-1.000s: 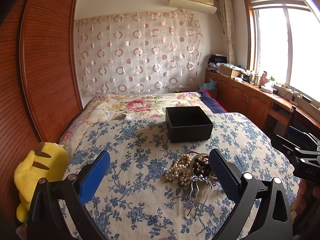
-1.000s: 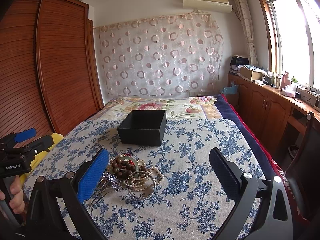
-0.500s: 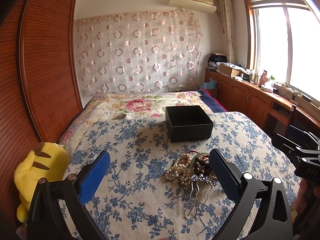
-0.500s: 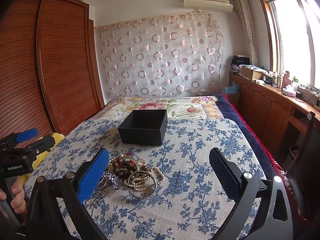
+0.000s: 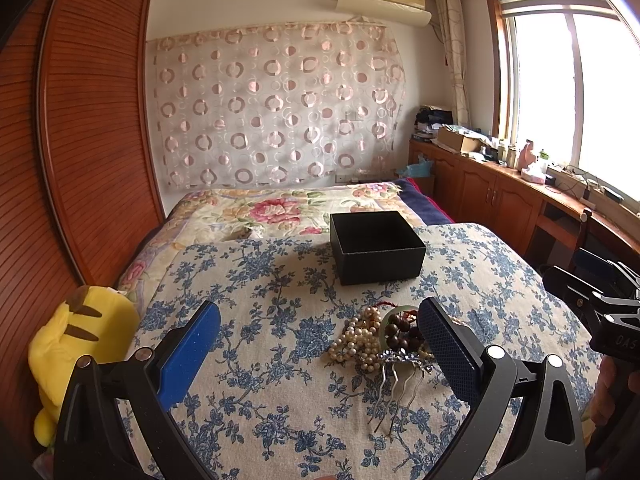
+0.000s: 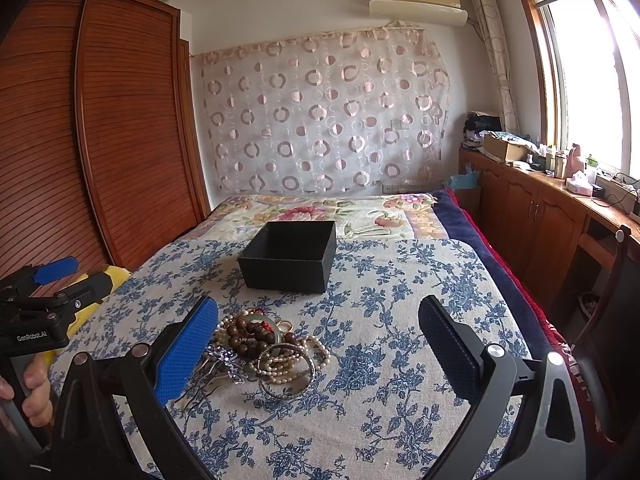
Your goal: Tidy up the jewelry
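Bedroom light from the window falls on a bed [image 5: 248, 320] spread with a blue-flowered cloth, where a small heap of jewelry [image 5: 384, 338] lies in front of an open black box [image 5: 378, 248], the two apart with bare cloth between them. In the heap I make out a pearl strand [image 5: 358, 340], dark wooden beads [image 6: 248, 334], a pale green bangle [image 5: 390, 314], thin metal bangles [image 6: 286, 370] and a silver hair comb [image 5: 400, 376] whose long prongs point back toward the person, away from the box. Both grippers hang above the bed with jaws wide and nothing held. For the left gripper [image 5: 320, 344] the heap sits right of centre, partly hidden behind its right finger; for the right gripper [image 6: 318, 344] it sits left of centre, running under its blue left finger. So the heap lies between the two tools, and neither looks clearly nearer. The comb sits on the left gripper's side and the bangles on the right's, and the box lies straight beyond. My guess is that either hand must shift inward to centre on a piece.
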`<state>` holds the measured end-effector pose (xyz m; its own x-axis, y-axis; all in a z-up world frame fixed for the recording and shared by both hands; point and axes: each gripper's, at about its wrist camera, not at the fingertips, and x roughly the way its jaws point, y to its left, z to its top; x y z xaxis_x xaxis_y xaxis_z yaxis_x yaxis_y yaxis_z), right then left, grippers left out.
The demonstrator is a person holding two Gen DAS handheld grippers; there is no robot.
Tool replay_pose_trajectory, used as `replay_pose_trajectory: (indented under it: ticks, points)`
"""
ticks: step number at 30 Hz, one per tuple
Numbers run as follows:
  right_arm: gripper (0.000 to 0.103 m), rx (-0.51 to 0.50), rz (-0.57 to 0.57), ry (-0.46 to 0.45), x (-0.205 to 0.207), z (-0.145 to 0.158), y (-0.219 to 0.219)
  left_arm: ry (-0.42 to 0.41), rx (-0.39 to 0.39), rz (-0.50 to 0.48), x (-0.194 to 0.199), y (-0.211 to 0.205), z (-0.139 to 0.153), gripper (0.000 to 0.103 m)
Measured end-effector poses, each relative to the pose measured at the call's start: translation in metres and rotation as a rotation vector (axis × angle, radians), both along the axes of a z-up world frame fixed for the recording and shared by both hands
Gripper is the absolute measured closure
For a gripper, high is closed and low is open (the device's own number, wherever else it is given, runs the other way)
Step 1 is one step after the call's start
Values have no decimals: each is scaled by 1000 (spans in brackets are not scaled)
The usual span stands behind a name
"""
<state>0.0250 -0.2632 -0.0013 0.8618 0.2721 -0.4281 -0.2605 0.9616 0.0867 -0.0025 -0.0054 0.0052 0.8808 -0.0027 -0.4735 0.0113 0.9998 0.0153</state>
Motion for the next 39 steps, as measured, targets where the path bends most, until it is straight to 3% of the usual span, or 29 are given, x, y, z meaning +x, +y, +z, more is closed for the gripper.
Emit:
replay_pose_trajectory:
  ticks: [26, 39]
  points:
    - [2, -2, 5, 10, -1, 5, 8, 12, -5, -13, 1, -2, -2, 7]
    - [4, -20, 32, 82, 18, -33, -4, 116, -6, -75, 18, -3, -34, 7]
